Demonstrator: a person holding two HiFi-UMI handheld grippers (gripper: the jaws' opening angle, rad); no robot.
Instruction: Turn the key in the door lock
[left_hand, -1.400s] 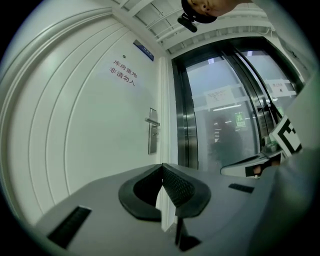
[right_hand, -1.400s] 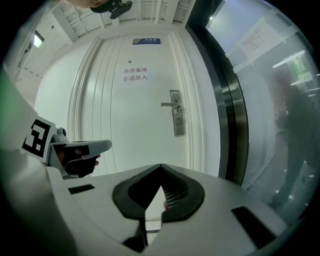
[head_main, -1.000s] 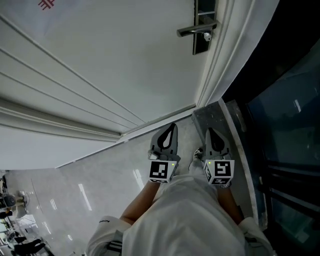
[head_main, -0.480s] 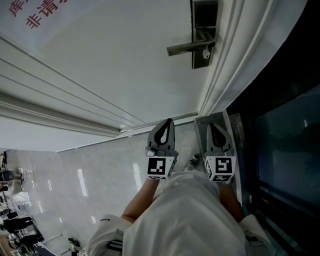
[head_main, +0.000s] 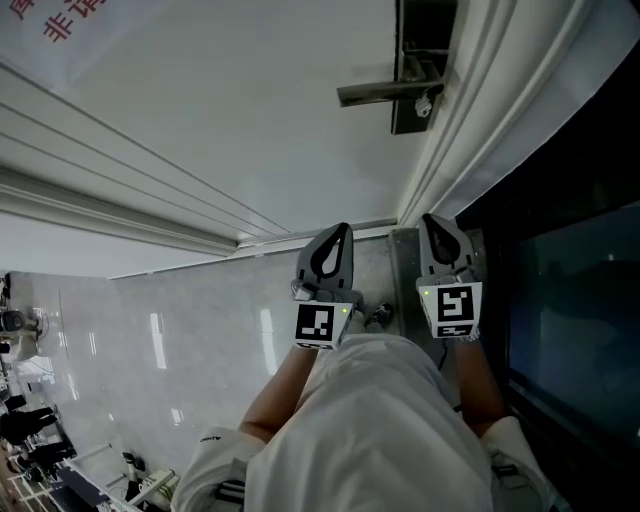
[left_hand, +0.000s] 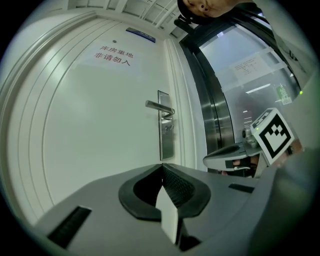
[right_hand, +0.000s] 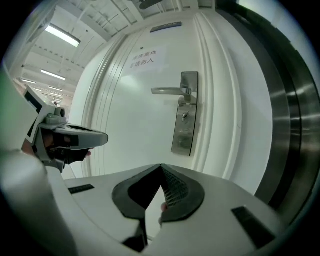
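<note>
White door faces the left tool and right tool, well apart.

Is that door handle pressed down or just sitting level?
Level, at rest. In the right gripper view the handle runs straight sideways from the lock plate, and nothing is touching it.

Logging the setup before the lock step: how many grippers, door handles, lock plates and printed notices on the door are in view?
Grippers: 2, the left gripper and the right gripper
Door handle: 1
Lock plate: 1
Printed notice: 1
Total: 5
</note>
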